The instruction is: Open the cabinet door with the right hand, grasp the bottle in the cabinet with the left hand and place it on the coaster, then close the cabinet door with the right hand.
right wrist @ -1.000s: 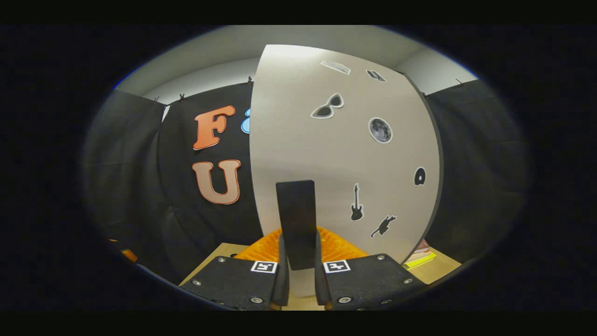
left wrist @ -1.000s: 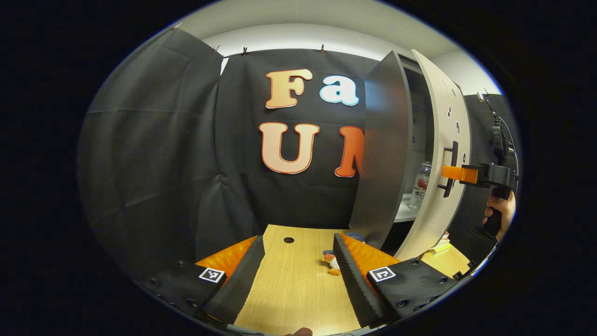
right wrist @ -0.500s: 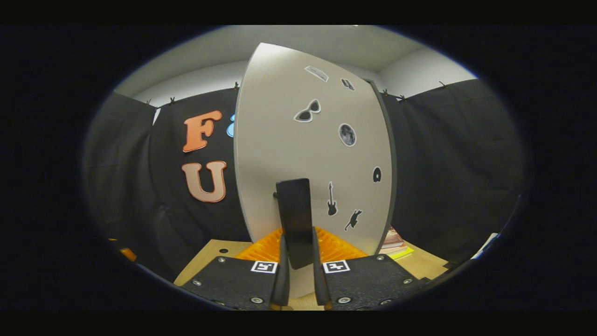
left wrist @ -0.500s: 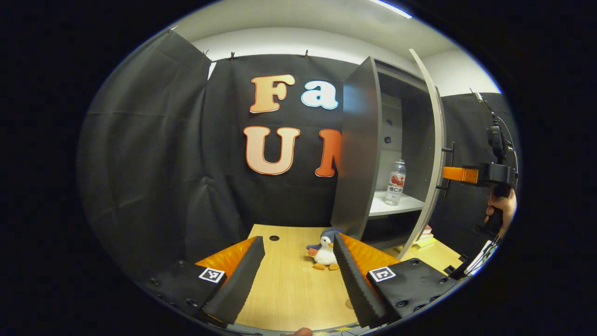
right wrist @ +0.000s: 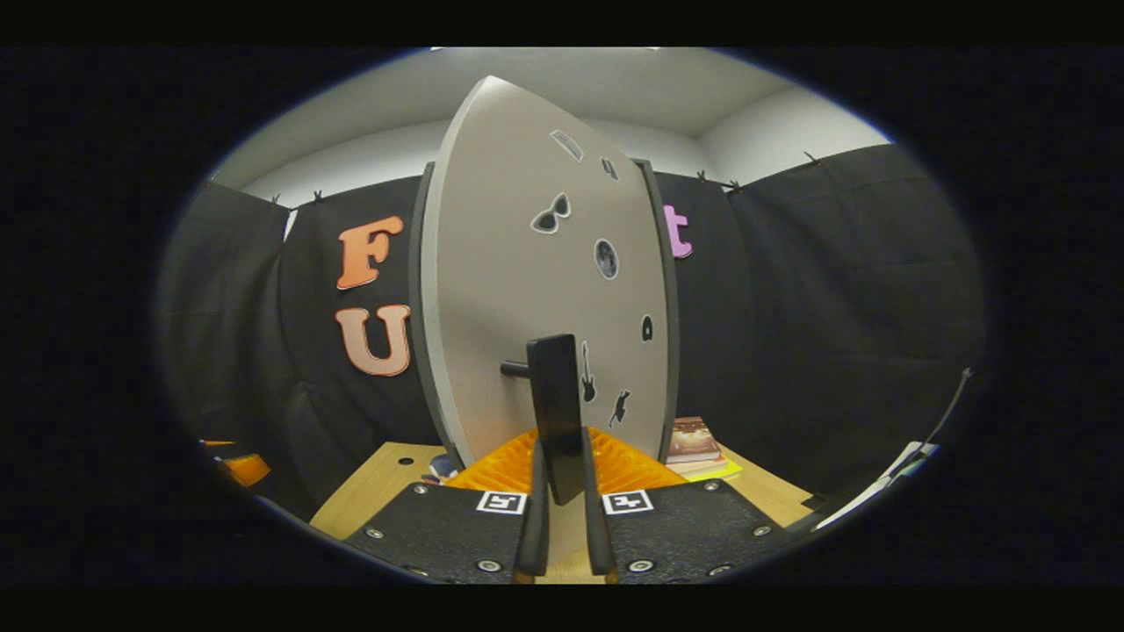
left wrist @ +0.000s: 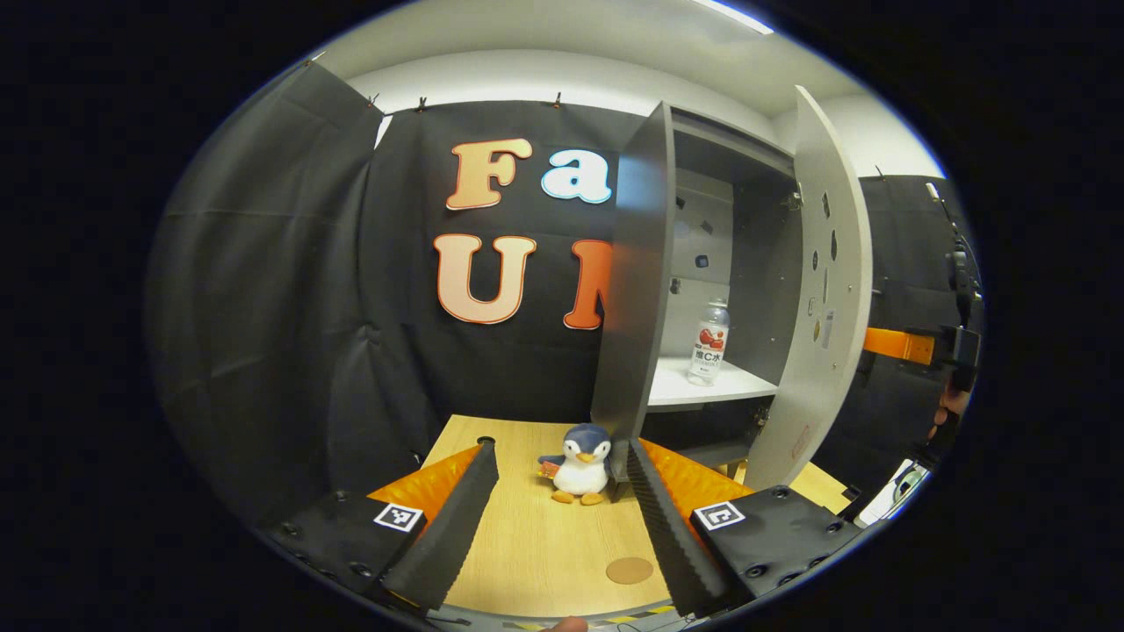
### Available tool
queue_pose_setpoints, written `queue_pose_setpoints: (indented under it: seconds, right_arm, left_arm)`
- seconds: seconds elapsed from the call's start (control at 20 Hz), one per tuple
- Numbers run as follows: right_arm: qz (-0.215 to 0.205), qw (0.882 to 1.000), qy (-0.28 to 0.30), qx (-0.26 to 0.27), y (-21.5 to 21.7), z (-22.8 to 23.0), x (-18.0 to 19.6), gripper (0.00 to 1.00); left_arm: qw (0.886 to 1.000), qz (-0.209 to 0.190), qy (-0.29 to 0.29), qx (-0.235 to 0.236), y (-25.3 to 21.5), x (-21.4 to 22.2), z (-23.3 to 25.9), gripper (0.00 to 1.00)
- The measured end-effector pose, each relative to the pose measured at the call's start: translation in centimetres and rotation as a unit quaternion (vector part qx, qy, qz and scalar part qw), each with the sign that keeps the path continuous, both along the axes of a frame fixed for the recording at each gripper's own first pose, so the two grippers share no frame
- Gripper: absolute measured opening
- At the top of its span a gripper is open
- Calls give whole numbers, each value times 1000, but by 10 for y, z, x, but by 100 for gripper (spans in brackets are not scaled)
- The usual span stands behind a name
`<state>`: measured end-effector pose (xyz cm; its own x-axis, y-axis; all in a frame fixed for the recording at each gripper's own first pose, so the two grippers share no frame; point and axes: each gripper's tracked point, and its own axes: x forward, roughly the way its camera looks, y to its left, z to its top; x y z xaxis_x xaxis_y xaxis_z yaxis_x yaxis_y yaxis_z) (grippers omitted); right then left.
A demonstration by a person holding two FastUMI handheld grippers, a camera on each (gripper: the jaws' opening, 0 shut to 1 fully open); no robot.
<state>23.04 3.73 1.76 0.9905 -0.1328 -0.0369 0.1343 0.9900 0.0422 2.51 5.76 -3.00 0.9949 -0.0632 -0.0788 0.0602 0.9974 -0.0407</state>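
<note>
Right gripper view, handle: the right gripper point(right wrist: 562, 491) has both fingers pressed on the flat black door handle point(right wrist: 555, 395) of the pale grey, sticker-dotted cabinet door point(right wrist: 509, 290), which stands wide open.
Left gripper: the left gripper point(left wrist: 558, 509) hangs low over the light wooden tabletop point(left wrist: 536, 544), fingers wide apart and empty, well short of the cabinet.
Cabinet contents: the tall dark grey cabinet point(left wrist: 641, 290) has a white shelf point(left wrist: 702, 386); on it a clear plastic bottle with a red-and-white label point(left wrist: 708, 344) stands upright and alone, toward the back.
Coaster: the small round brown coaster point(left wrist: 630, 570) lies bare on the tabletop in front of the cabinet, just beside the left gripper's right finger.
Other things: a blue-and-white plush penguin point(left wrist: 577, 465) sits in front of the cabinet's left wall; a stack of books point(right wrist: 698, 443) lies behind the door.
Risk, door: if the clamp lets go early, the door may swing back across the reach path.
Risk, bottle: it looks tall and light, so a finger nudging its side, or the cabinet wall, could tip it.
Risk, placing: the penguin is close enough to the coaster to get brushed on the way down.
</note>
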Motion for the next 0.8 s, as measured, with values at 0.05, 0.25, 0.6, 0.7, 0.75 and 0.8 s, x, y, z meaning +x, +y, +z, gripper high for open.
queue_pose_setpoints:
  seconds: [0.05,0.25,0.6,0.7,0.75,0.8]
  right_arm:
    - [2,1000,-3,1,-2,0,0,17]
    - [17,1000,-3,1,-12,1,-6,12]
    - [31,999,9,12,-36,-7,-21,7]
    - [39,999,-11,2,-42,0,-23,10]
    - [40,999,-12,-2,-47,-1,-20,3]
    - [40,999,-8,1,-51,-2,-17,9]
  left_arm:
    - [1000,-3,2,1,-14,-5,-2,96]
    - [1000,-10,6,4,-74,-22,-8,96]
    - [1000,-1,15,7,-127,-36,-16,96]
    - [1000,4,17,7,-134,-37,-17,96]
    - [1000,6,18,9,-137,-37,-18,96]
    - [1000,7,22,11,-139,-37,-21,96]
